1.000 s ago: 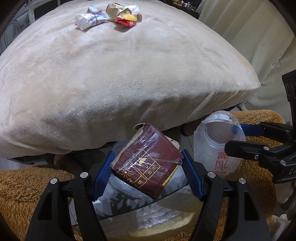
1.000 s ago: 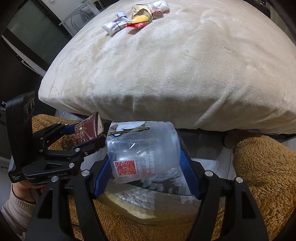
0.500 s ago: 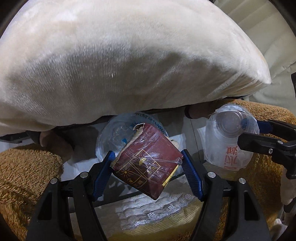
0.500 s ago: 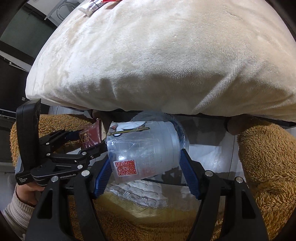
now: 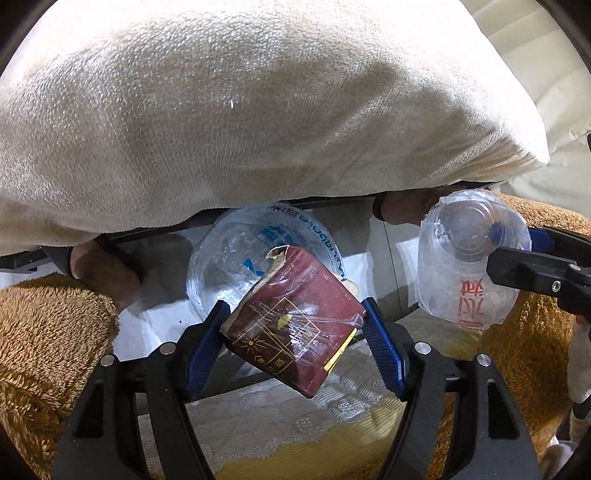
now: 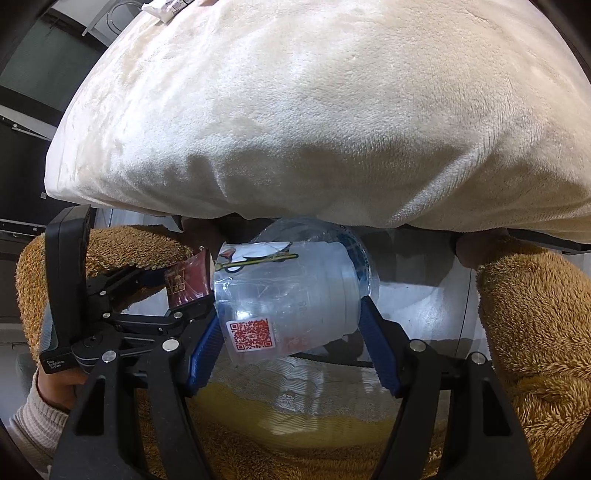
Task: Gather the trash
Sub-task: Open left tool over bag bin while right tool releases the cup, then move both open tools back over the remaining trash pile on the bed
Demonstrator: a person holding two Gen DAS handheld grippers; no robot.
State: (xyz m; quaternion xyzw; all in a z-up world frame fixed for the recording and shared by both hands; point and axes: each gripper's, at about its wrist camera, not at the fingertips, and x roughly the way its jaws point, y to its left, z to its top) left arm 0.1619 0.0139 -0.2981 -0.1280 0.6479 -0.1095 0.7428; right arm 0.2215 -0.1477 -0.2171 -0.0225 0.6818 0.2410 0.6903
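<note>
My left gripper (image 5: 293,314) is shut on a dark red cardboard box (image 5: 295,328) wrapped in torn cellophane, held tilted between the blue pads. My right gripper (image 6: 288,314) is shut on a crushed clear plastic cup (image 6: 284,295) with a red QR label, lying sideways in the jaws. Both point steeply down, side by side, over a clear plastic bag with blue print (image 5: 236,258) just below the blanket's edge. The cup (image 5: 469,258) shows at the right of the left wrist view. The red box (image 6: 186,282) and left gripper (image 6: 184,291) show at the left of the right wrist view.
A cream plush blanket (image 5: 258,110) bulges over a surface that fills the upper half of both views; a white wrapper (image 6: 166,5) lies at its far top. Brown fluffy fabric (image 6: 535,332) flanks both sides. White lace and yellow cloth (image 5: 295,417) lie below. A sleeved hand (image 6: 48,391) holds the left gripper.
Both grippers have sunk and tipped further down with their loads. The pile of wrappers on the blanket has slid out of the left view, and the clear bag has come into sight beneath.
</note>
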